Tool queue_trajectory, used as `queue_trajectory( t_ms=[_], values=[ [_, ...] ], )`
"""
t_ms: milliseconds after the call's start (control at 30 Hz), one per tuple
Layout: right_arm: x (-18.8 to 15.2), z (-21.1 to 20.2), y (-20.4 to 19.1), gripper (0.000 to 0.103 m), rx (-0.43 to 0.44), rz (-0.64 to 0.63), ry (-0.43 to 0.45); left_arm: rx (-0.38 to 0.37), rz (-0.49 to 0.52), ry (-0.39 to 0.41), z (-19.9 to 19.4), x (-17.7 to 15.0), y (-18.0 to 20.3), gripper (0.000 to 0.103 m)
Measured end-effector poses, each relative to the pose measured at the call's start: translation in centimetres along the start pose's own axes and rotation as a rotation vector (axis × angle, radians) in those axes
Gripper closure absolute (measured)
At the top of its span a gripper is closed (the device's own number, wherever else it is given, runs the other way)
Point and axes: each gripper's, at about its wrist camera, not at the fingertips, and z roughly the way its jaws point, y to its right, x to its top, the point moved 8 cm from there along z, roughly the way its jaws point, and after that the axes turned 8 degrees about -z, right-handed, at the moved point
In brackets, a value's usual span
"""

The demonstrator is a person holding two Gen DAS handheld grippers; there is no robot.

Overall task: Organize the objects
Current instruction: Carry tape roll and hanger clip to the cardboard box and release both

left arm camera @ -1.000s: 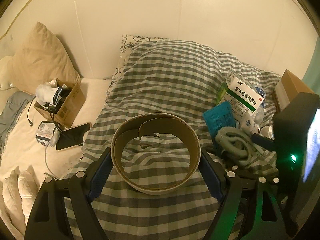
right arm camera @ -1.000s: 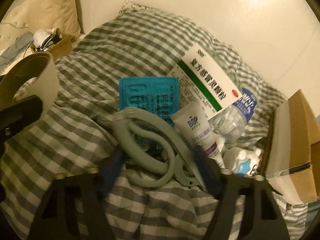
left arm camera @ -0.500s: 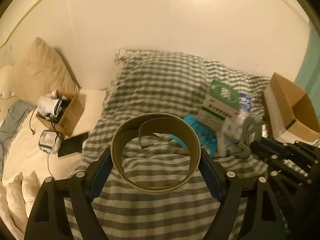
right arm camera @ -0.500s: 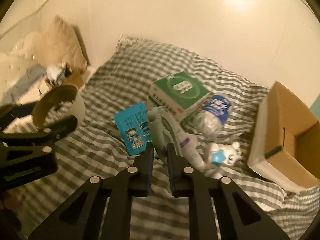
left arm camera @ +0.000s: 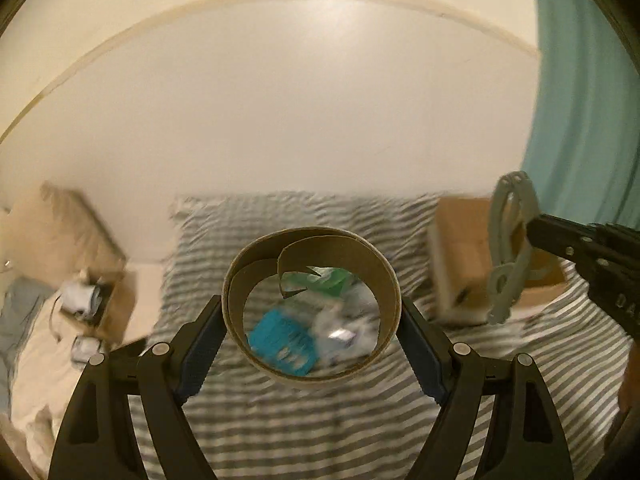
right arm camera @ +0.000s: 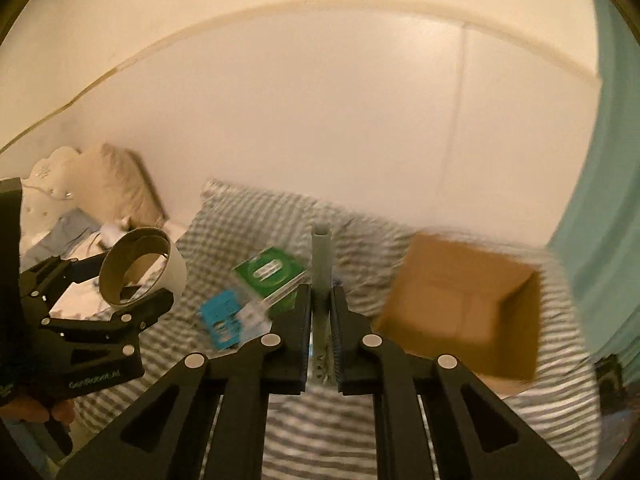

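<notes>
Two items were held clear above the bed point(left arm camera: 320, 432) at inspection. The left gripper point(left arm camera: 312, 320) had its jaws set wide and clamped on a brown tape roll point(left arm camera: 312, 304), one pad against each outer side of the ring. The right gripper point(right arm camera: 321, 312) had just been closing, and its jaws stood nearly together, pinching a pale green folding hanger point(right arm camera: 321, 256) edge-on; in the left wrist view that hanger point(left arm camera: 510, 248) hung in front of the open cardboard box point(left arm camera: 460, 256).

Beneath both grippers, on the grey-and-white striped cover, lay a blue blister pack point(right arm camera: 222, 318), a green medicine box point(right arm camera: 272, 274) just beside it, and some blurred pale items that could not be identified. The open cardboard box point(right arm camera: 464, 304) stood on the bed to the right of that cluster, apart from it. A teal curtain point(right arm camera: 600, 200) hung at the far right. At the left, a beige pillow point(left arm camera: 68, 232) leaned on the wall, with a small carton of clutter point(left arm camera: 108, 300) below it. Nothing stood between the held hanger and the open box.
</notes>
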Motion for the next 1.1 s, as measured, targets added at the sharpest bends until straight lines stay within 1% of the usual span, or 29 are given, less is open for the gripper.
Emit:
queue_trajectory(
  t_ms=[67,133,167,267,300,367,467,567,733,800,833,967,1000,1033,1067,1100],
  values=[
    [0.5,-1.1,2.1,0.094,-0.027,0.009,0.017,-0.043,0.011,0.011,0.0,1.2,2.9,0.018],
    [0.7,-1.6,4.1,0.094,-0.049,0.033,0.025,-0.071,0.033,0.018,0.4,2.1,5.7,0.018],
    [0.5,-1.8,5.7,0.094,-0.065,0.058,0.029,-0.087,0.051,0.021,0.7,2.4,7.3,0.018],
    [-0.6,-1.5,9.0,0.094,-0.114,0.099,0.017,-0.129,0.097,0.013,2.3,2.4,11.6,0.018],
    [-1.3,-1.4,10.3,0.094,-0.151,0.110,0.011,-0.137,0.105,0.010,2.7,2.3,12.3,0.018],
    [-2.7,-0.8,12.0,0.094,-0.184,0.131,-0.008,-0.154,0.125,-0.002,4.2,1.9,14.4,0.018],
    [-4.8,1.0,14.2,0.094,-0.180,0.185,-0.039,-0.175,0.132,-0.035,6.8,1.3,16.6,0.018],
    [-6.3,2.5,15.5,0.094,-0.194,0.205,-0.066,-0.192,0.137,-0.068,9.6,0.3,18.3,0.018],
    [-8.7,4.8,17.7,0.094,-0.179,0.272,-0.099,-0.210,0.149,-0.107,13.3,-0.7,20.4,0.018],
    [-9.3,5.8,18.1,0.094,-0.175,0.300,-0.108,-0.213,0.158,-0.118,14.4,-1.1,20.9,0.018],
    [-8.9,6.4,18.2,0.094,-0.172,0.312,-0.110,-0.213,0.164,-0.123,14.8,-1.3,21.1,0.018],
    [-9.2,6.7,18.9,0.094,-0.156,0.370,-0.095,-0.197,0.203,-0.119,15.6,-1.9,21.7,0.015],
    [-9.1,6.7,19.1,0.094,-0.154,0.375,-0.083,-0.188,0.206,-0.114,15.6,-1.8,22.0,0.009],
    [-9.0,6.6,19.2,0.090,-0.158,0.374,-0.076,-0.177,0.207,-0.106,15.8,-1.4,21.9,0.001],
    [-8.7,6.4,19.1,0.079,-0.165,0.370,-0.069,-0.170,0.198,-0.092,15.6,-1.2,21.7,0.000],
    [-8.5,5.9,19.1,0.072,-0.174,0.365,-0.059,-0.172,0.192,-0.085,15.6,-1.0,21.6,0.000]
  ],
)
